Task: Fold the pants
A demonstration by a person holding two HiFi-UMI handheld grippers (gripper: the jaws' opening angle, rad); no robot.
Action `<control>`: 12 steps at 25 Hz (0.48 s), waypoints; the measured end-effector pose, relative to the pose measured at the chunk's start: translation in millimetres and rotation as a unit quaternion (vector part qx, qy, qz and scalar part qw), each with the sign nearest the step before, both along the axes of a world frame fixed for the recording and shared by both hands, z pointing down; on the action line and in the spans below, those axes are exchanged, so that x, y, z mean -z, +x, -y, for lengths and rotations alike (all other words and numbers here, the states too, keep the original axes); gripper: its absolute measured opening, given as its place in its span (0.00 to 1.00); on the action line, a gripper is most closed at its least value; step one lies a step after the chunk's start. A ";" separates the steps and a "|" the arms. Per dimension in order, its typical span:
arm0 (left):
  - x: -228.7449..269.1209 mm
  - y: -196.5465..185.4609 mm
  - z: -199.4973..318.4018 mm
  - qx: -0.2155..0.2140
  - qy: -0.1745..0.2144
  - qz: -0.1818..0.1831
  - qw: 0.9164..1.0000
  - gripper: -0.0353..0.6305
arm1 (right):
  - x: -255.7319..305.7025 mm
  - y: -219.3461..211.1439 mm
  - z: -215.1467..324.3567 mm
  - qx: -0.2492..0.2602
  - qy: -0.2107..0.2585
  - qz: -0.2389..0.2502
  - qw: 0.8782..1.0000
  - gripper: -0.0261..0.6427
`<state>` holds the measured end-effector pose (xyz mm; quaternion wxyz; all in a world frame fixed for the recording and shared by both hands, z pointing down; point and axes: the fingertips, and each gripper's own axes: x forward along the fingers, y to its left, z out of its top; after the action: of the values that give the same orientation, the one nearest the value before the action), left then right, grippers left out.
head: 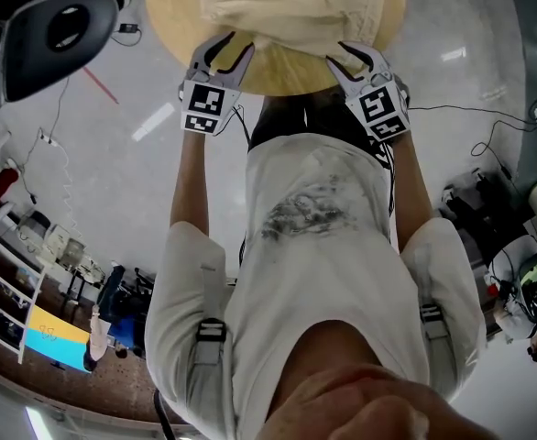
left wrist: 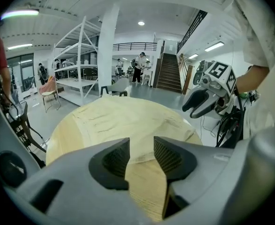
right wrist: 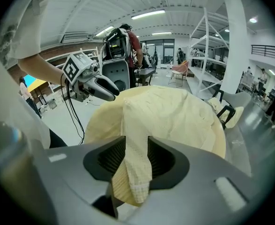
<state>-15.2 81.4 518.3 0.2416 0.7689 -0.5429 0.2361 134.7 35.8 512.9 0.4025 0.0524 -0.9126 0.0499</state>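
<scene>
Pale yellow pants (head: 296,7) lie spread on a round wooden table (head: 287,71). Both grippers hover at the near edge of the cloth. In its own view my left gripper (left wrist: 141,156) stands open. The pants' hem (left wrist: 128,121) and bare table top (left wrist: 144,186) show through the gap, and nothing is pinched. My right gripper (right wrist: 137,156) also has its jaws apart. A folded strip of the pants (right wrist: 135,172) runs loosely between its pads and hangs toward the camera. Each gripper shows in the other's view, the right gripper (left wrist: 198,104) and the left gripper (right wrist: 104,89).
The person stands tight against the table's near edge. A grey office chair (head: 58,30) is at the left on the floor, and cables (head: 488,122) trail at the right. White metal shelves (left wrist: 76,64) and a pillar (left wrist: 107,50) stand beyond the table.
</scene>
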 end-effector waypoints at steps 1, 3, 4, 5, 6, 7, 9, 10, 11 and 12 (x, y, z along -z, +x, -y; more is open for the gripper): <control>-3.5 -0.5 0.3 -0.003 -0.003 0.003 1.000 0.31 | -3.2 1.7 -0.5 0.001 -0.002 -0.004 1.000 0.28; -10.6 -4.7 -1.2 -0.010 -0.009 0.008 1.000 0.33 | -9.3 1.4 -3.4 0.004 -0.004 -0.010 1.000 0.28; -14.1 -7.4 -2.3 -0.014 -0.013 0.012 1.000 0.35 | -12.4 0.4 -5.2 0.006 -0.005 -0.012 1.000 0.29; -18.2 -9.6 -3.2 -0.018 -0.017 0.019 1.000 0.36 | -15.6 0.2 -6.6 0.006 -0.007 -0.015 1.000 0.30; -23.0 -10.8 -3.9 -0.024 -0.021 0.029 0.999 0.37 | -19.0 0.9 -7.5 0.007 -0.010 -0.017 1.000 0.30; -28.8 -11.3 -4.7 -0.031 -0.026 0.041 0.998 0.37 | -22.3 2.1 -7.8 0.007 -0.013 -0.019 1.000 0.31; -39.6 -11.4 -5.7 -0.044 -0.035 0.060 0.997 0.39 | -28.1 4.6 -7.5 0.007 -0.017 -0.023 1.000 0.32; -43.0 -11.8 -5.3 -0.049 -0.039 0.065 0.996 0.39 | -30.6 5.8 -7.2 0.007 -0.019 -0.026 0.999 0.33; -45.6 -12.7 -4.7 -0.052 -0.042 0.067 0.996 0.39 | -32.9 6.9 -7.0 0.007 -0.020 -0.029 0.999 0.33; -48.1 -13.9 -4.5 -0.053 -0.045 0.069 0.995 0.40 | -35.3 8.2 -7.3 0.007 -0.021 -0.031 0.999 0.33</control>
<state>-29.1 85.9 566.4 0.2252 0.7670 -0.5051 0.3253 142.8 43.1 548.2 0.4320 0.0393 -0.8987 0.0644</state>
